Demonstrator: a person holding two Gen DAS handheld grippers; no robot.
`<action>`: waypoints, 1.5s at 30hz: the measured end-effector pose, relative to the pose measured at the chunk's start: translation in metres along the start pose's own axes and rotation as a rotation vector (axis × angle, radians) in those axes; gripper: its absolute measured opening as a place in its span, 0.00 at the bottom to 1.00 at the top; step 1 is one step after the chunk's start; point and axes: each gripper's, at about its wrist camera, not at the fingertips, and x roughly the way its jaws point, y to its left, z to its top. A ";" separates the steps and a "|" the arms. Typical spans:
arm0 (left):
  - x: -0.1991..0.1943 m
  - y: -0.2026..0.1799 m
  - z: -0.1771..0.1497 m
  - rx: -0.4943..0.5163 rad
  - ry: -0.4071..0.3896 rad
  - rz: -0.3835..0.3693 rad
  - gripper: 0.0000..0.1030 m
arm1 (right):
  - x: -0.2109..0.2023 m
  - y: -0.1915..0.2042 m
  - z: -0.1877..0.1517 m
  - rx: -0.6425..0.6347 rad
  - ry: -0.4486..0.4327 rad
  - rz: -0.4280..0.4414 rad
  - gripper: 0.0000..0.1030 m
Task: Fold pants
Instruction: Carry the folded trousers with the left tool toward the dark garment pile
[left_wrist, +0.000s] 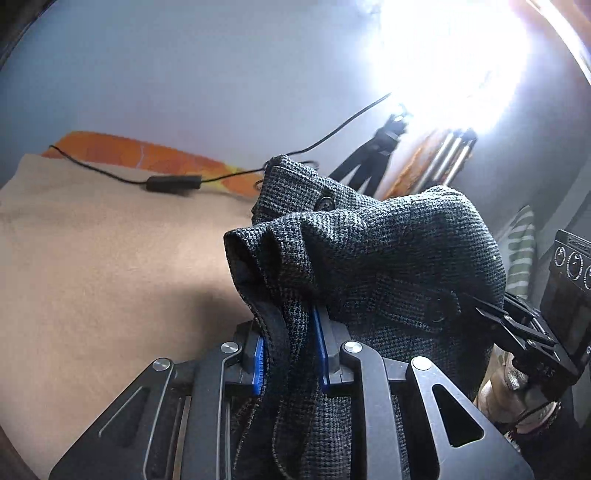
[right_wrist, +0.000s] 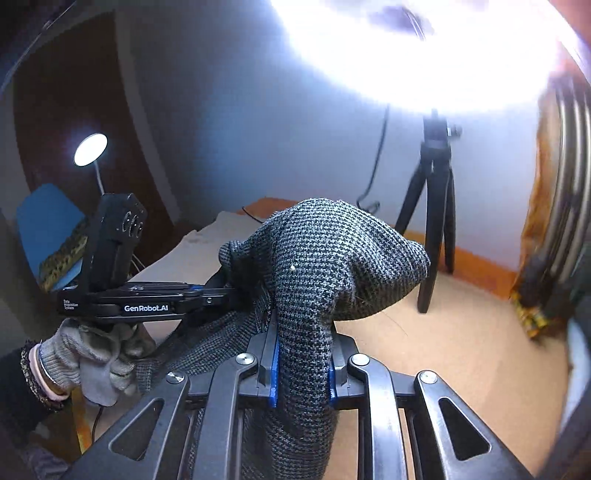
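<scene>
The pants (left_wrist: 388, 258) are dark grey houndstooth cloth with a button at the waistband. My left gripper (left_wrist: 290, 354) is shut on a bunched fold of them, the cloth draping over its blue pads. My right gripper (right_wrist: 301, 365) is shut on another part of the pants (right_wrist: 325, 258), which hump up above its fingers. Both hold the cloth lifted above the tan surface (left_wrist: 92, 258). In the right wrist view the left gripper (right_wrist: 229, 291) shows at the left, held by a gloved hand (right_wrist: 92, 354). In the left wrist view the right gripper (left_wrist: 469, 306) shows at the right edge.
A black cable with an inline box (left_wrist: 173, 182) lies across the far edge of the tan surface. A black tripod (right_wrist: 436, 206) stands at the back by the wall. A bright light glares overhead. A small round lamp (right_wrist: 90, 149) glows at the left.
</scene>
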 end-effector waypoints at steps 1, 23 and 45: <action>-0.004 -0.004 -0.002 0.001 -0.007 -0.005 0.19 | -0.009 0.003 0.000 -0.016 -0.004 -0.006 0.16; -0.039 -0.147 -0.015 0.079 -0.128 -0.181 0.18 | -0.189 -0.005 -0.005 -0.081 -0.116 -0.161 0.15; 0.108 -0.288 0.018 0.218 -0.069 -0.270 0.18 | -0.289 -0.159 -0.014 -0.027 -0.123 -0.340 0.15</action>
